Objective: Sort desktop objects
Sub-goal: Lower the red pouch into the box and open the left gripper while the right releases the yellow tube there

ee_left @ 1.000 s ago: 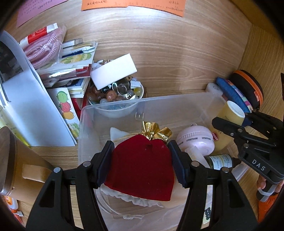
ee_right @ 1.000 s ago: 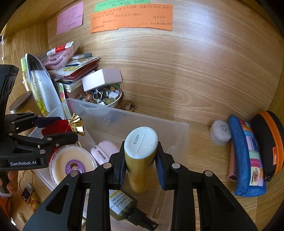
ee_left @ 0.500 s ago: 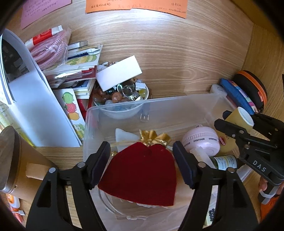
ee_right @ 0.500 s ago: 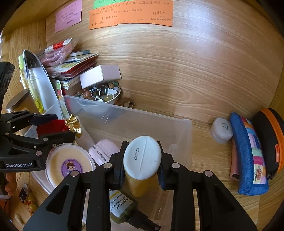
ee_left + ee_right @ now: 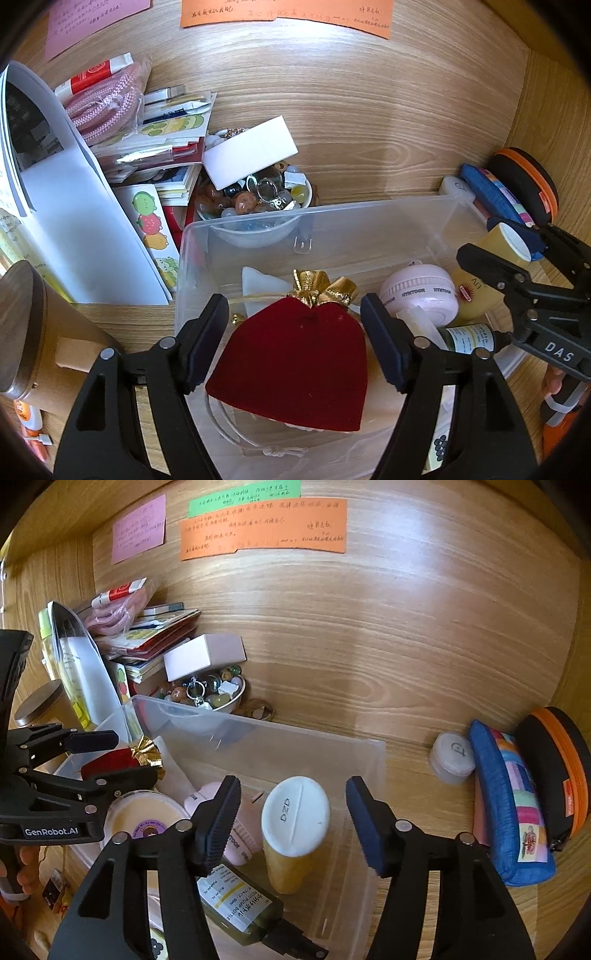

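A clear plastic bin (image 5: 369, 210) (image 5: 258, 738) sits on the wooden desk. A red velvet pouch (image 5: 295, 362) with a gold top lies inside it, between the open fingers of my left gripper (image 5: 293, 339), apart from both pads. A yellow bottle with a white cap (image 5: 295, 823) (image 5: 491, 266) stands upright in the bin between the open fingers of my right gripper (image 5: 293, 812), touching neither. The bin also holds a pink fan (image 5: 421, 299), a green pump bottle (image 5: 240, 912) and a round tin (image 5: 144, 819).
A bowl of beads (image 5: 255, 206) with a white box (image 5: 251, 155) on it stands behind the bin. Books and packets (image 5: 147, 140) are stacked at the left. A blue pencil case (image 5: 513, 805), an orange-rimmed case (image 5: 557, 768) and a small white jar (image 5: 452, 757) lie at the right.
Both grippers opened. The left let go of the red pouch, which now lies in the bin. The right let go of the yellow bottle, which now stands in the bin.
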Demonstrator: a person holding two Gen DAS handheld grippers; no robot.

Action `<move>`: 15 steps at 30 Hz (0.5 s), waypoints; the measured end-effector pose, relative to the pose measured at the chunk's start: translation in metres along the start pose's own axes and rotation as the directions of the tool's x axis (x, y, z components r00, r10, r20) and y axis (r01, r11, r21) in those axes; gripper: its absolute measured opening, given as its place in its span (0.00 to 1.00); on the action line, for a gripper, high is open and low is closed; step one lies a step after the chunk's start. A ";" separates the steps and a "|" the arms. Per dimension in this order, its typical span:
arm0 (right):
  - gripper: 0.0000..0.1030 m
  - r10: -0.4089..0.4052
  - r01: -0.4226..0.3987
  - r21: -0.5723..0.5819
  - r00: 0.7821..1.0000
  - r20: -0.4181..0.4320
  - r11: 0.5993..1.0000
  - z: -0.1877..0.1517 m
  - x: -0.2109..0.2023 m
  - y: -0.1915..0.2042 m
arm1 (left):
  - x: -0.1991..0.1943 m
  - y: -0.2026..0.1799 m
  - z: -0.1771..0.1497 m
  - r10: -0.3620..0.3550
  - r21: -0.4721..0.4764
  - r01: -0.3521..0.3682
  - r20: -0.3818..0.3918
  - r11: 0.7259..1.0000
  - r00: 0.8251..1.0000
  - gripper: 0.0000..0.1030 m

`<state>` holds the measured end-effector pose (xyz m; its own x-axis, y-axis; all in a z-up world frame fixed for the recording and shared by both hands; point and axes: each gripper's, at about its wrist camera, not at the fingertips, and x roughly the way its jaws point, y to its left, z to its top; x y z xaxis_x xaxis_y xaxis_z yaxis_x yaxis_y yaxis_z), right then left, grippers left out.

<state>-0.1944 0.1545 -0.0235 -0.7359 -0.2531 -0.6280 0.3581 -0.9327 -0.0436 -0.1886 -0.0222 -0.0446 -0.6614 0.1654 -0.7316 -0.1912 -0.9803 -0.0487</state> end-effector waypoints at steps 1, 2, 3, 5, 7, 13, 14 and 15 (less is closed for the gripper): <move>0.55 0.001 -0.001 0.000 1.000 0.000 1.000 0.001 -0.001 0.000 | -0.001 0.000 0.000 0.005 -0.003 -0.005 0.000 1.000 1.000 0.72; 0.57 0.001 -0.001 -0.002 1.000 0.000 1.000 0.002 -0.003 -0.001 | -0.002 0.000 0.001 0.009 -0.002 -0.009 -0.001 1.000 1.000 0.72; 0.62 -0.002 0.002 -0.004 1.000 0.001 1.000 0.003 -0.004 -0.001 | -0.003 -0.001 0.002 0.011 0.000 -0.011 -0.003 1.000 1.000 0.73; 0.70 -0.008 0.008 -0.021 1.000 -0.002 1.000 0.005 -0.009 0.001 | -0.008 -0.001 0.003 -0.006 -0.005 0.006 0.005 1.000 1.000 0.82; 0.71 -0.014 0.015 -0.030 1.000 0.011 0.999 0.006 -0.016 0.003 | -0.014 -0.004 0.004 0.005 0.000 -0.005 0.021 1.000 1.000 0.87; 0.74 -0.025 0.027 -0.057 0.999 0.041 0.998 0.008 -0.038 0.011 | -0.040 -0.020 0.005 0.030 0.050 -0.034 0.066 0.998 0.997 0.93; 0.74 -0.031 0.033 -0.061 0.999 0.043 0.998 0.008 -0.042 0.012 | -0.044 -0.022 0.005 0.039 0.057 -0.043 0.073 0.997 0.997 0.94; 0.74 -0.034 0.036 -0.062 0.998 0.047 0.997 0.007 -0.046 0.012 | -0.049 -0.024 0.005 0.048 0.064 -0.053 0.082 0.997 0.995 0.94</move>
<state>-0.1605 0.1529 0.0102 -0.7739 -0.2336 -0.5886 0.3657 -0.9237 -0.1142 -0.1550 -0.0062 -0.0040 -0.7270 0.1267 -0.6749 -0.2019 -0.9788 0.0338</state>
